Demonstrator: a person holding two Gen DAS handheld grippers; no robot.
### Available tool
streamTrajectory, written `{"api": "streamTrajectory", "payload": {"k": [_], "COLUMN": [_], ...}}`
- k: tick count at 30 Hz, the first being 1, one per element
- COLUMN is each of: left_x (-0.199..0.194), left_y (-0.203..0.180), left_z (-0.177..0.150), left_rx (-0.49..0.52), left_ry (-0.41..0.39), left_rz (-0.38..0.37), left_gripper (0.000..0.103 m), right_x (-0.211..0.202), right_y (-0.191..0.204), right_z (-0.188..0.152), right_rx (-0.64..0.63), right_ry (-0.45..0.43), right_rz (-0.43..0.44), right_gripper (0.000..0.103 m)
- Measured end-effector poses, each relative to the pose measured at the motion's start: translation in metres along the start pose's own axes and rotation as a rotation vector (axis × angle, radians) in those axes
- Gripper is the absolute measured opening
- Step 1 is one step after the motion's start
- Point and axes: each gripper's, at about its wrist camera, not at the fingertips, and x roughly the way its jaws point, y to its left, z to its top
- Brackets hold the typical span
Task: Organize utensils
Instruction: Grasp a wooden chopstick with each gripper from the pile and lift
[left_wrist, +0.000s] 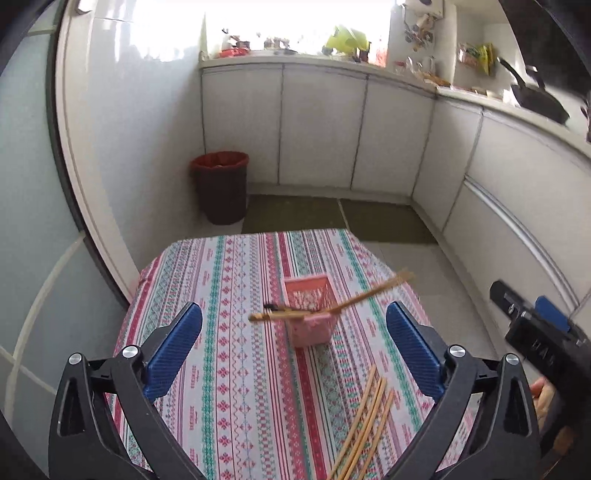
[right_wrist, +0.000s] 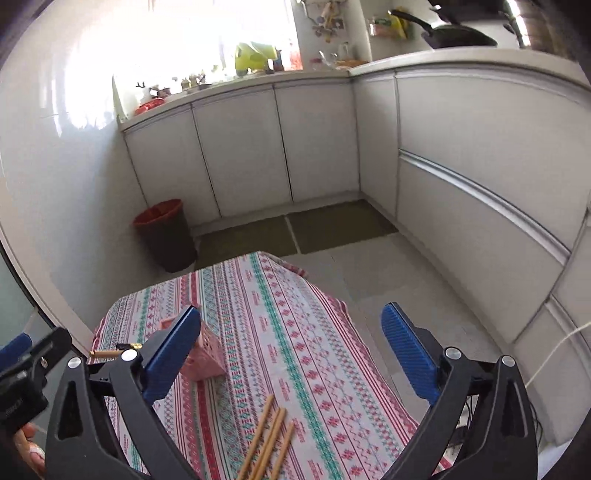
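A pink slotted holder (left_wrist: 309, 312) stands on the patterned tablecloth (left_wrist: 236, 369). A wooden chopstick (left_wrist: 328, 304), blurred, lies across its rim, dark-tipped end to the left. Several loose chopsticks (left_wrist: 364, 424) lie on the cloth near the front. My left gripper (left_wrist: 294, 334) is open and empty, hovering above the cloth in front of the holder. My right gripper (right_wrist: 291, 349) is open and empty; the holder (right_wrist: 208, 354) shows partly behind its left finger (right_wrist: 171, 356), and the loose chopsticks (right_wrist: 269, 443) lie below it. The right gripper also shows at the left wrist view's right edge (left_wrist: 535, 328).
A dark bin with a red liner (left_wrist: 220, 186) stands on the floor beyond the table, by the wall. White cabinets (left_wrist: 317, 129) under a cluttered counter run along the back and right. A black pan (left_wrist: 535, 98) sits on the counter.
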Motion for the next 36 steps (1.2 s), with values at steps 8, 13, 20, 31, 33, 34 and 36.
{"api": "streamTrajectory", "payload": {"k": [8,13,20,31,33,34,36], "left_x": [0.077,0.136,0.192,0.231,0.231,0.230,0.228], "left_y": [-0.040,-0.064,-0.084,-0.104,-0.108,-0.108,-0.103], "left_z": [-0.054,-0.082,-0.094,-0.099,-0.103,-0.104,-0.106], "left_rx": [0.103,0.091,0.031,0.070,0.122,0.136,0.143], "left_ry": [0.338,0.530,0.649,0.664,0.637,0.631,0.624], "left_rz": [-0.064,-0.115,-0.131,-0.090,-0.050,-0.041,-0.042], "left_gripper": [0.096,0.095,0.060,0.035,0.025,0.020,0.010], "right_x": [0.043,0.085,0.105,0.119,0.120,0.120,0.122], "right_y": [-0.061,-0.098,-0.117,-0.122,-0.123,-0.123,-0.119], "right_z": [-0.053,-0.091,-0.110,-0.114,-0.114,-0.114,-0.114], "right_rx": [0.173,0.371,0.491,0.558,0.567,0.569,0.560], "right_ry": [0.345,0.618,0.705,0.753,0.753,0.750,0.746], "right_rz": [-0.105,-0.050,-0.022,-0.005,-0.021,-0.027,-0.033], "right_gripper": [0.096,0.096,0.096,0.096,0.096,0.096,0.096]}}
